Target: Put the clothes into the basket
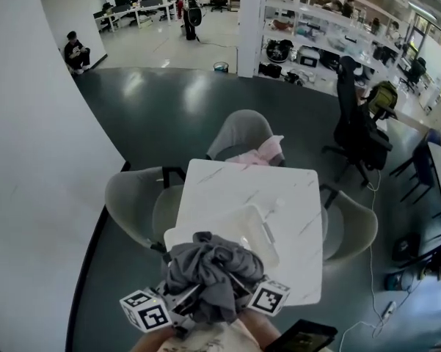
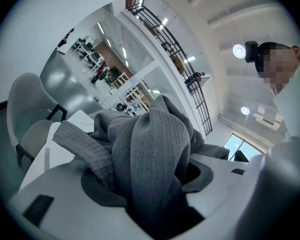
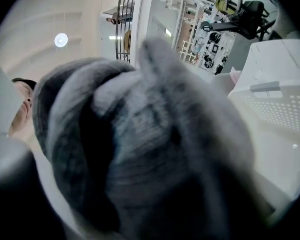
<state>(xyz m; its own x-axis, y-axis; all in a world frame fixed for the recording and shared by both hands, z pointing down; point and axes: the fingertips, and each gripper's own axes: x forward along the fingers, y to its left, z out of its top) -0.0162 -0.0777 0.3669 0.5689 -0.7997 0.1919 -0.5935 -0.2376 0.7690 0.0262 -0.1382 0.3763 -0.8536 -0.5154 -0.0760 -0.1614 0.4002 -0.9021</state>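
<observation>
A curved white wall (image 1: 37, 160) closes off the left side, with a strip of dark floor between it and a grey chair (image 1: 132, 196) that is pushed up to the left edge of the white marble table (image 1: 242, 182). The left gripper (image 1: 177, 293) sits at the table's near edge. Its jaws are part open and clamped on a fold of the grey garment (image 1: 214, 270), which rises from between them.

The garment is a ribbed knit, crumpled into a loose ball with one flap hanging down towards the person. It is held up over the near rim of the white basket (image 1: 227, 222), which stands on the near half of the table; the far half is bare. Beyond the far edge stands another grey chair (image 1: 238, 134) with a pink cloth (image 1: 260, 152) on its seat.

The right gripper (image 1: 253, 293) grips the bundle's other side, and the cloth fills its view. A third grey chair (image 1: 352, 226) flanks the table's right edge, and there is open floor beyond it.
</observation>
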